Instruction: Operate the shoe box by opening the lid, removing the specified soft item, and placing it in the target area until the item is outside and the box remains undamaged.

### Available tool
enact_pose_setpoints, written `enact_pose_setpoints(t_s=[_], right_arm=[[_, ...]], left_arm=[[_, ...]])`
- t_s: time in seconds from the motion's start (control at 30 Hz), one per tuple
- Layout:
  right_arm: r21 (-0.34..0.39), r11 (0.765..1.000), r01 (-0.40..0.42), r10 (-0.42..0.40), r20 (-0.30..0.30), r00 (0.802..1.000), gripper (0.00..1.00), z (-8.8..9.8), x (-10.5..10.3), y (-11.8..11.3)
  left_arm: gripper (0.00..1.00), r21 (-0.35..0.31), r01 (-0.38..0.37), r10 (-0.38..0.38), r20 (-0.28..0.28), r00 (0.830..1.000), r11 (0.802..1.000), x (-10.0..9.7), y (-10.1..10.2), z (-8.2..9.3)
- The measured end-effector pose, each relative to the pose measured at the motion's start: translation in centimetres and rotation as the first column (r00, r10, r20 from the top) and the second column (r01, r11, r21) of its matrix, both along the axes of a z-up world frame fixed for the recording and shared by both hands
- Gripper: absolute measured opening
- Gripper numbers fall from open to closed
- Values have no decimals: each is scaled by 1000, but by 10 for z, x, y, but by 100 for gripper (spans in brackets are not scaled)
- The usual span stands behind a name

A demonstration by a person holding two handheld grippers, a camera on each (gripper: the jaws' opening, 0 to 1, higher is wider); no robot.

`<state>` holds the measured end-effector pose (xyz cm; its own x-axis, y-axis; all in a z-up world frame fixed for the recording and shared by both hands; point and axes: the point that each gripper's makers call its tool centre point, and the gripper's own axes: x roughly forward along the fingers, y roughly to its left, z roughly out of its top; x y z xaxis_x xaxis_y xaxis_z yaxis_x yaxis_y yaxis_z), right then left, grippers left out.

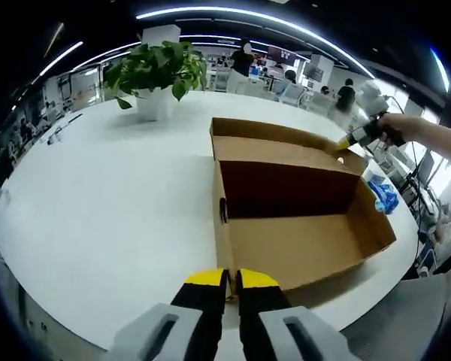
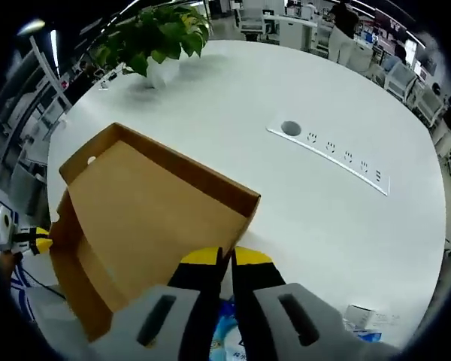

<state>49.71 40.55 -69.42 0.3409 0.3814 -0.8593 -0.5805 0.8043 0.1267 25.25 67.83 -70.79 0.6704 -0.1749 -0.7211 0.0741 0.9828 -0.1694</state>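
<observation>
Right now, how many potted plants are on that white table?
1. The potted plant stands at the far side of the white table, beyond the open shoe box. Others may be out of view.

The right gripper (image 2: 225, 263) rises at six o'clock with its yellow-tipped jaws nearly together over the near edge of the open cardboard shoe box (image 2: 150, 210). A potted plant (image 2: 154, 37) stands at eleven o'clock on the white table (image 2: 323, 98); a socket strip (image 2: 331, 156) lies toward two o'clock, and the left gripper (image 2: 26, 239) shows at nine o'clock.

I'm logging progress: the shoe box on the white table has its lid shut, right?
Not quite: the shoe box on the white table has its lid open and folded back. The left gripper view shows this.
</observation>
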Motion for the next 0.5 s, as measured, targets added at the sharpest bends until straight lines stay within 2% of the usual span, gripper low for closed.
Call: enact_pose_setpoints(t_s=[0.5], right_arm=[[34,999,-25,21,97,995,2,33,-7,-2]], left_arm=[[4,17,12,-12,6,1000,1000,-1,0,0]])
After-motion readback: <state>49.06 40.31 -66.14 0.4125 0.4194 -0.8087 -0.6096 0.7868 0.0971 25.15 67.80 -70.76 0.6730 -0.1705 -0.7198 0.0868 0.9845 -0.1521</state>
